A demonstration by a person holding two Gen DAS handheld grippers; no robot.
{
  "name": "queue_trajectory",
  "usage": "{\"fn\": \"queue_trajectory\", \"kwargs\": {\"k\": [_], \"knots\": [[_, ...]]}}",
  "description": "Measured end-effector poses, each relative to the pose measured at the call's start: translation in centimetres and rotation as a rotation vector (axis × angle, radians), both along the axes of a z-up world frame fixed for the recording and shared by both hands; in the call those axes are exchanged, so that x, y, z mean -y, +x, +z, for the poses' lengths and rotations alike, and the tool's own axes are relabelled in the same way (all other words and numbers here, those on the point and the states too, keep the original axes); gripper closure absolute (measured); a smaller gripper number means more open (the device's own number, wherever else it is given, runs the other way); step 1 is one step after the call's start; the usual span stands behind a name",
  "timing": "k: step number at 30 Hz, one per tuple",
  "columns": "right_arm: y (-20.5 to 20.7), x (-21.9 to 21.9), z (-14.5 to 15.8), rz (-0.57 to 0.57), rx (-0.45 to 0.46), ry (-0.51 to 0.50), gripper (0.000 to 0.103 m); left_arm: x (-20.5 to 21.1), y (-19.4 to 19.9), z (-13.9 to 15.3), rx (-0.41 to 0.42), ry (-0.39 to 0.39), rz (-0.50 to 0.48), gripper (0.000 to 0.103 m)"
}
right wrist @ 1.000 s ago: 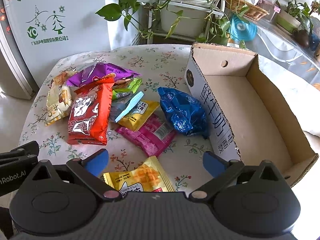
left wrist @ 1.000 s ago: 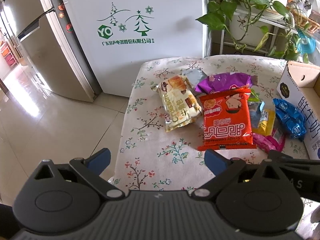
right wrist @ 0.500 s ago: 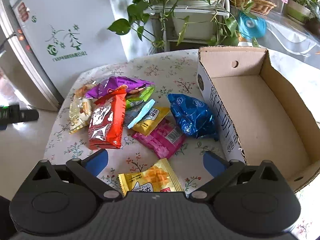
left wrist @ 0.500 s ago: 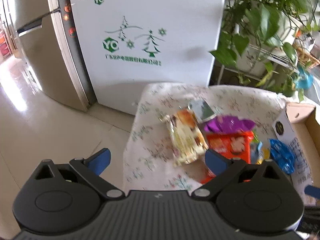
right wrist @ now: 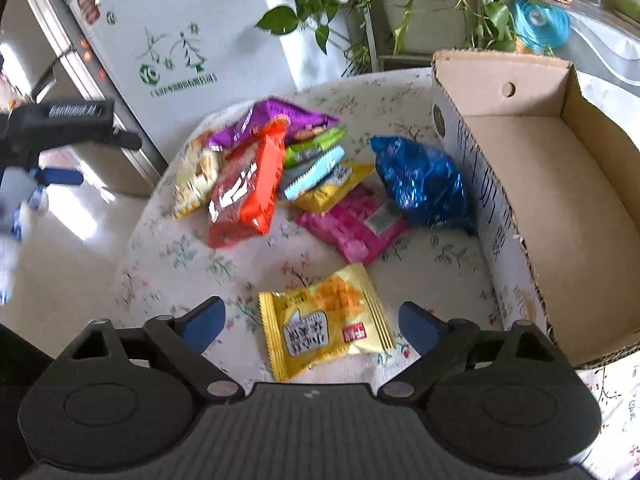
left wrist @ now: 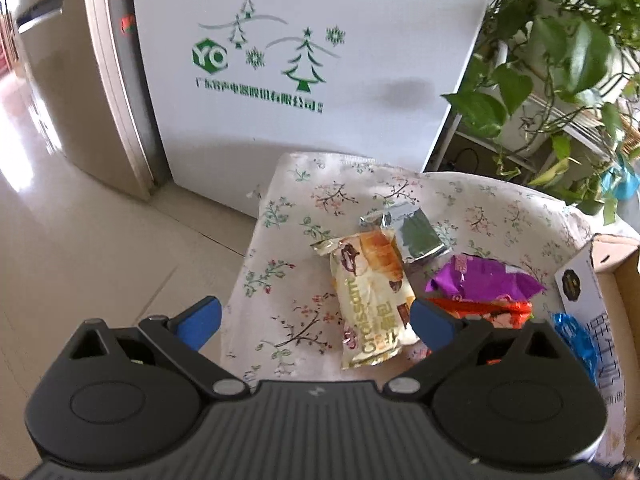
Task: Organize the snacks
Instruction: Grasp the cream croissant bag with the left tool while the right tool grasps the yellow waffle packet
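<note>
While its jaws are closing, the right hand-held gripper hangs above the near edge of the counter, and the yellow snack packet lies flat on the flowered cloth between the two blue fingertips, with clear gaps on both sides so the pads do not press it. Beyond it, toward the middle of the counter, the other snacks lie in a loose heap: a pink packet, a blue foil bag, a red packet overlapping a purple bag, and a croissant packet nearest the left edge. An open cardboard box stands along the right edge, the blue foil bag just beside its printed wall. The left hand-held gripper is released, jaws wide with nothing between them, held off the counter's left edge over the tiled floor; the croissant packet shows beyond its right fingertip.
</note>
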State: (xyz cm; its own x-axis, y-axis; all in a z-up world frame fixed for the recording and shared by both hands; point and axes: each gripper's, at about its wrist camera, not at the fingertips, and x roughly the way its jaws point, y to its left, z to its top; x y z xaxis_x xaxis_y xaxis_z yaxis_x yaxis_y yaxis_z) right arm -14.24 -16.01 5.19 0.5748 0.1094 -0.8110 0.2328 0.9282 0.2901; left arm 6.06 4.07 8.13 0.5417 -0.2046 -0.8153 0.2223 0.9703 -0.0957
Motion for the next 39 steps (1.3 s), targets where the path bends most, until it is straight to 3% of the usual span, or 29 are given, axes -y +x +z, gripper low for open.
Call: {"fn": "queue_trajectory", "kwargs": {"k": [13, 19, 24, 27, 29, 34, 39], "knots": [[1.3, 0.3, -2.0, -0.022, -0.028, -0.022, 0.016, 2.9, 3.3, -3.8, -0.081, -0.065, -0.019, 0.003], [1.7, -0.1, -3.1, 0.016, -0.061, 0.035, 0.015, 3.9, 4.2, -5.6, -0.107, -0.048, -0.009, 0.003], [1.7, -1.0, -2.5, 0.137, -0.042, 0.14, 0.016, 3.5, 4.7, -6.6, -0.112, -0.045, 0.016, 0.004], [1.7, -2.1, -1.6, 0.226, -0.016, 0.082, 0.015, 3.1, 4.6, -6.6, -0.11, -0.061, 0.017, 0.012], [1.5, -2.4, -1.1, 0.265, 0.001, 0.024, 0.015, 2.8, 4.5, -6.7, -0.116, -0.068, 0.007, 0.025], [1.1, -2.8, -0.1, 0.339, 0.044, -0.132, 0.014, 2.1, 3.8, -6.6, -0.125, -0.061, 0.0, 0.034], [2.0, -3.8, 0.0, 0.45, 0.067, -0.182, 0.012, 1.5, 2.7, -6.3, -0.139, 0.003, -0.046, 0.035]]}}
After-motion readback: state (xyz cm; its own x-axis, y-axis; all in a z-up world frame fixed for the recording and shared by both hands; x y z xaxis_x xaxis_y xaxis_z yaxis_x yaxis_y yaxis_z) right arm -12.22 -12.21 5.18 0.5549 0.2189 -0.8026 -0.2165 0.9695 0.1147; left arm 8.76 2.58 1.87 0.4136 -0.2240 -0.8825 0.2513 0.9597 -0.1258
